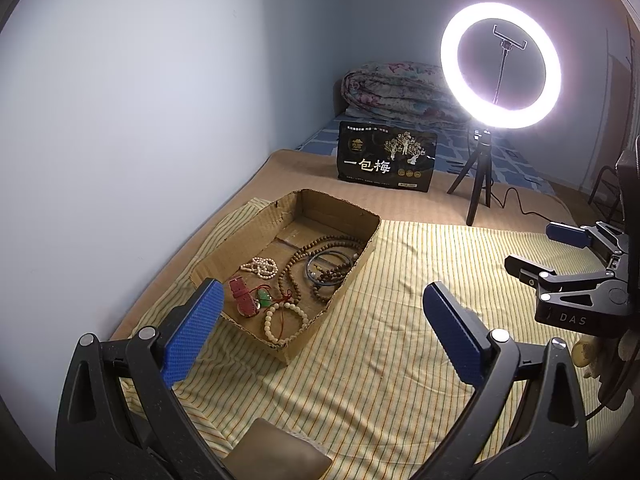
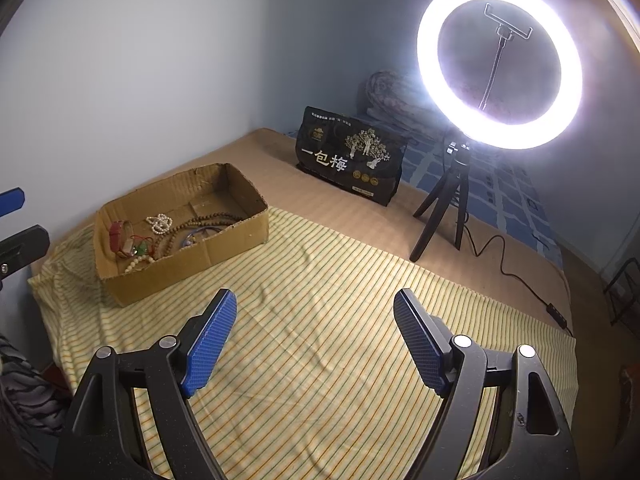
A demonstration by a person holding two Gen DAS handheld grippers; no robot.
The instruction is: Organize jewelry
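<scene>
A shallow cardboard box (image 1: 362,248) (image 2: 240,232) sits on a yellow striped cloth (image 1: 380,340) (image 2: 320,320). Inside lie brown bead strands (image 1: 316,252), a white bead bracelet (image 1: 280,322), a small white bead strand (image 1: 261,267), a red watch strap (image 1: 242,294), a green pendant (image 1: 263,298) and a dark bangle (image 1: 328,268). My left gripper (image 1: 324,300) is open and empty, just in front of the box's near right side. My right gripper (image 2: 314,312) is open and empty over the cloth, right of the box; it also shows in the left wrist view (image 1: 536,248).
A lit ring light on a tripod (image 1: 500,64) (image 2: 500,64) stands at the back right, its cable (image 2: 520,276) running across the bed. A black snack bag (image 1: 384,158) (image 2: 352,156) stands behind the box. A folded quilt (image 1: 396,88) lies far back. The wall is at the left.
</scene>
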